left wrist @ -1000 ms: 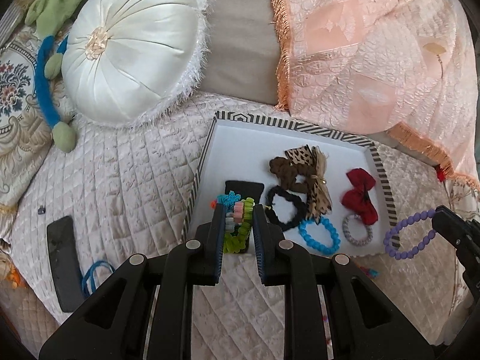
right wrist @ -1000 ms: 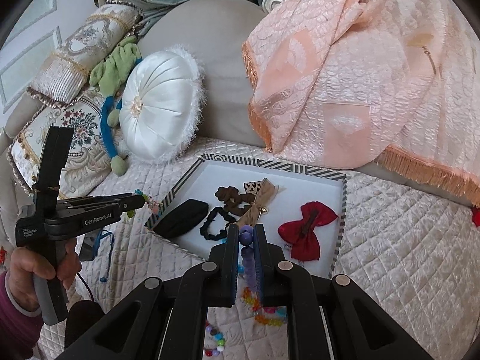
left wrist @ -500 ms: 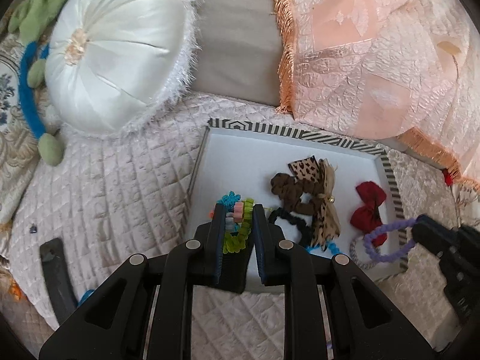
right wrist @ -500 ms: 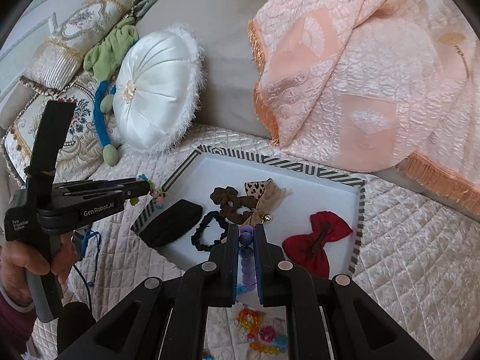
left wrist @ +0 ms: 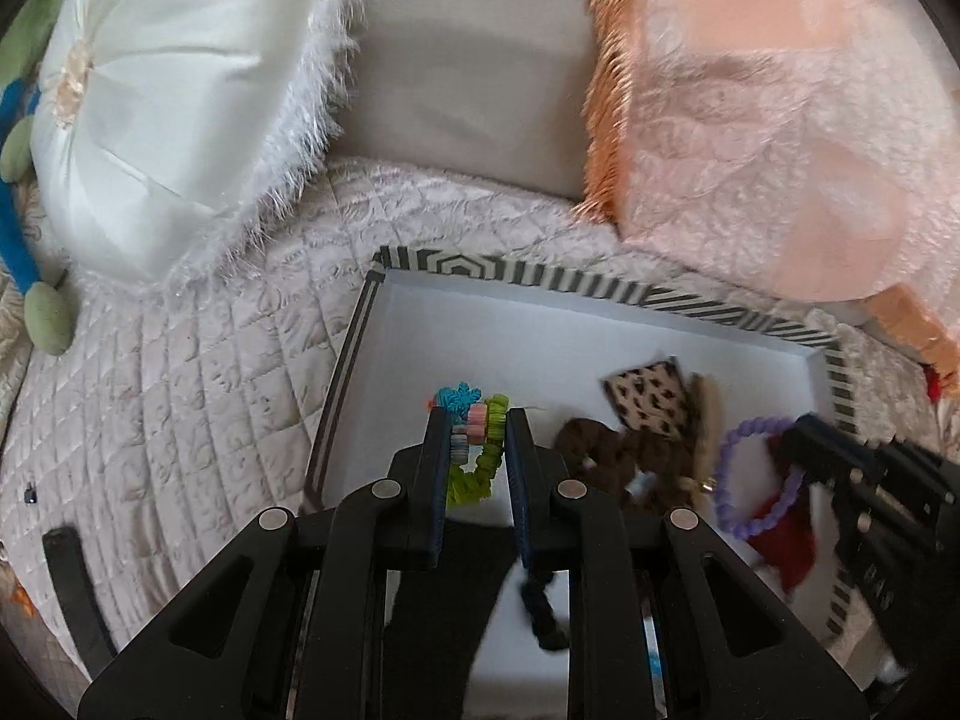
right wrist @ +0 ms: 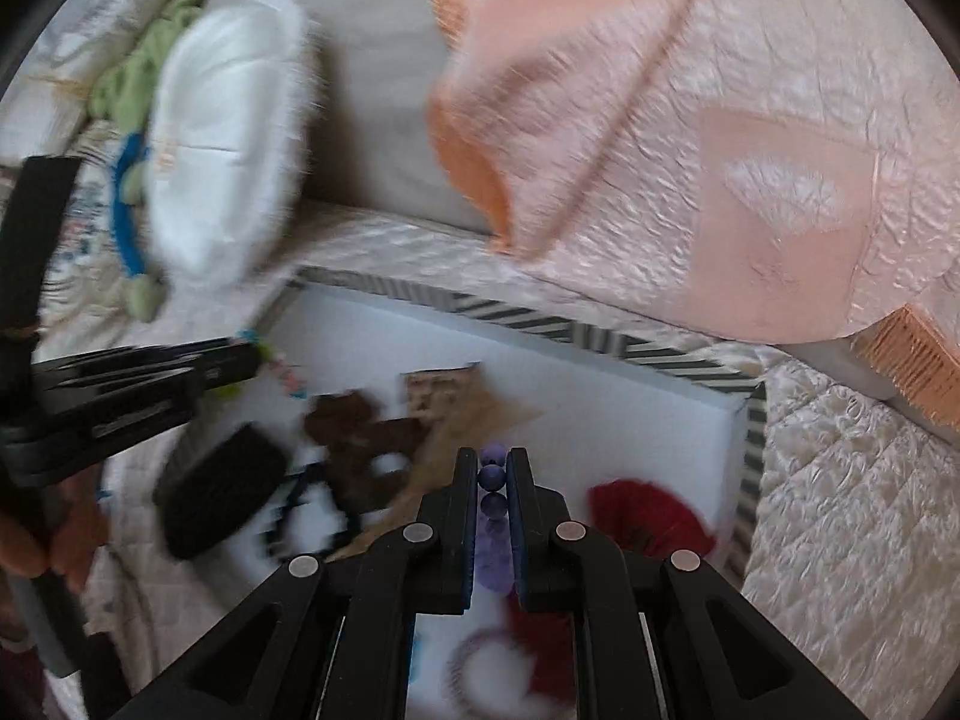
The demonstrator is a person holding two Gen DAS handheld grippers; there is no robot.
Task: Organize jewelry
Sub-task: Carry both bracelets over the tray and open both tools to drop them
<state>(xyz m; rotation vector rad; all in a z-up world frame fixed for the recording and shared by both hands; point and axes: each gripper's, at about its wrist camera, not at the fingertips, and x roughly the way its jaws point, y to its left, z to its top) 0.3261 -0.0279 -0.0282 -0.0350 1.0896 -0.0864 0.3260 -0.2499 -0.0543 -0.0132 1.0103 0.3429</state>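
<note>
Left hand-held gripper (left wrist: 477, 420), green scrunchie (left wrist: 480, 462) lengthwise

tray (left wrist: 606, 291) on quilt (left wrist: 198, 372), cushion (left wrist: 174, 102) behind-left.

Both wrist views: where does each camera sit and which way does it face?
Left wrist: on the left tool, looking forward and down into the striped tray; its fingers grip a multicoloured bracelet, and the right tool enters from the right.
Right wrist: on the right tool, facing the same tray over the red bow; it grips a purple bead bracelet, with the left tool at left.
Shared: tray, brown scrunchie, white cushion, peach throw.
</note>
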